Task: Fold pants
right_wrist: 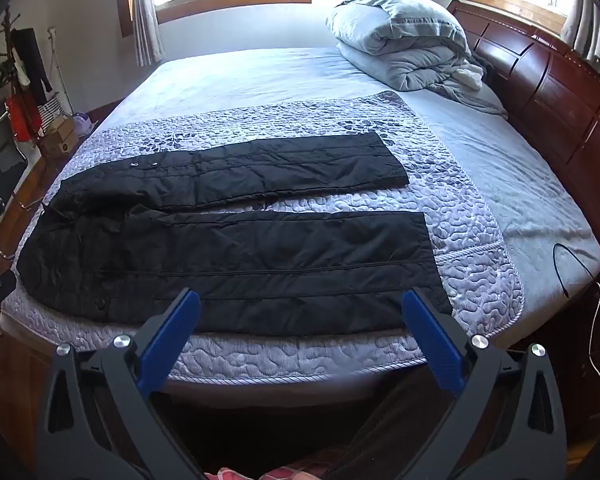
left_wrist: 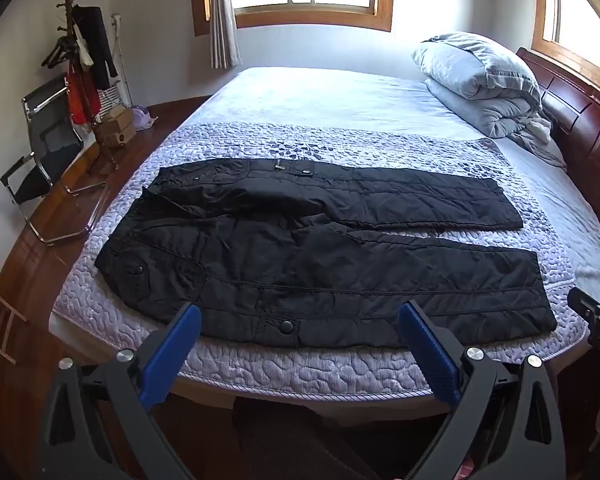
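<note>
Evidently nothing is folded yet: both tools, left tool (left_wrist: 300, 320) and right tool (right_wrist: 302, 304), hover spread apart and empty over flat pants (left_wrist: 320, 256); next comes gripping 1 leg.

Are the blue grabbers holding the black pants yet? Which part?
No, nothing is held. The left gripper and right gripper are both open above the near edge of the black pants.

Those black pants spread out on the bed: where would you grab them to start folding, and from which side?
Probably the near leg's long outer edge, from the bedside. The black pants lie flat, legs apart, waist left, cuffs right. The left gripper and right gripper hang open above that edge, one nearer the waist, one nearer the cuff, so each could pinch it and carry it over the far leg.
</note>
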`<state>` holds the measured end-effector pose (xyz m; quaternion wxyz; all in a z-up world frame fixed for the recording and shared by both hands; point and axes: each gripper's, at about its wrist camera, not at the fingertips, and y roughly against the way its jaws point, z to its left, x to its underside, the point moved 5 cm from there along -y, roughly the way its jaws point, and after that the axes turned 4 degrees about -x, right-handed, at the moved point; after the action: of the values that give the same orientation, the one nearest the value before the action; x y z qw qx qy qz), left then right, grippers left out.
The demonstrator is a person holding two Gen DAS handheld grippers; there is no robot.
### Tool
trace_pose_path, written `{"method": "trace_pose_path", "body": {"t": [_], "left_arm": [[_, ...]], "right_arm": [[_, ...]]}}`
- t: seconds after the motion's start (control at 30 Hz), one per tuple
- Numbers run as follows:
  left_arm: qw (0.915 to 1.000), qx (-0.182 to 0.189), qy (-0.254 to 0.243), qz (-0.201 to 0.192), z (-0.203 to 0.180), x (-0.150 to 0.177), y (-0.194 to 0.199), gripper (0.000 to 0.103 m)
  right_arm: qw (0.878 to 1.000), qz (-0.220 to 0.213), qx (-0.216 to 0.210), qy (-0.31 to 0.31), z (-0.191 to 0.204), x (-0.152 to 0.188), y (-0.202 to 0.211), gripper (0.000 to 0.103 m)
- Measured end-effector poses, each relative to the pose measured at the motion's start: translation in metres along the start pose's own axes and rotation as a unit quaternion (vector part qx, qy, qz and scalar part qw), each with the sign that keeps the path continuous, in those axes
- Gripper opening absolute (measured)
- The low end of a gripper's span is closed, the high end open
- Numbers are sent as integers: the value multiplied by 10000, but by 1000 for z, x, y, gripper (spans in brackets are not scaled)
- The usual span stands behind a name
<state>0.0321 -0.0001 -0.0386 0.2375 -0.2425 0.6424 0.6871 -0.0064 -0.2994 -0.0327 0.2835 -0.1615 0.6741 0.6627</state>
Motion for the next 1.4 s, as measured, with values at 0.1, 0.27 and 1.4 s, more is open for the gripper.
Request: {"method": "trace_pose_path", "body": {"t": [0.1,0.27,1.4], "left_arm": [[10000,16,-11,-2,0,0,1,99],[10000,49,-17,4,1,0,3,99],[10000,-64,-20,-18,3,-1,2,99]], "right_arm": [[10000,-9,-15,7,1,0,0,101],[10000,8,12,19,1,0,0,101],[10000,-17,-52,-22,0,0,2,101]]}}
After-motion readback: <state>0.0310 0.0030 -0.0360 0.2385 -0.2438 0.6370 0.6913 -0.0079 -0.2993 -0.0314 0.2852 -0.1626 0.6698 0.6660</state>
